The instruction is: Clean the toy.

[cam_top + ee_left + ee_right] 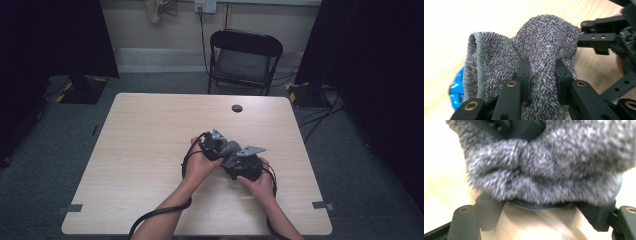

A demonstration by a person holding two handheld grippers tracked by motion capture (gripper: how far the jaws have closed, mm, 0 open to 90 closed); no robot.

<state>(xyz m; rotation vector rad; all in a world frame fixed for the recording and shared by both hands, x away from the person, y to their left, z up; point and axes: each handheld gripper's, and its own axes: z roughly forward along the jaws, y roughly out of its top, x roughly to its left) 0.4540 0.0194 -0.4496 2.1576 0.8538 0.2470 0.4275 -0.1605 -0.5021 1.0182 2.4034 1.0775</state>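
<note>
A grey fluffy cloth (231, 148) is bunched between my two grippers at the middle of the table (150, 150). My left gripper (543, 67) is shut on a fold of the cloth (544, 37). A blue speckled round thing (456, 90) peeks out from under the cloth at the lower left of the left gripper view. In the right gripper view the cloth (549, 165) drapes over that thing's dark curved rim (539, 207). My right gripper (544, 205) stands wide, its jaws pressing both sides of the covered thing. From above, the left gripper (216, 144) and right gripper (244, 162) nearly touch.
A cable hole (237, 108) lies in the table's far middle. A black folding chair (244, 60) stands beyond the far edge. Cables trail from both grippers toward the near edge. Bare wood stretches to the left of the hands.
</note>
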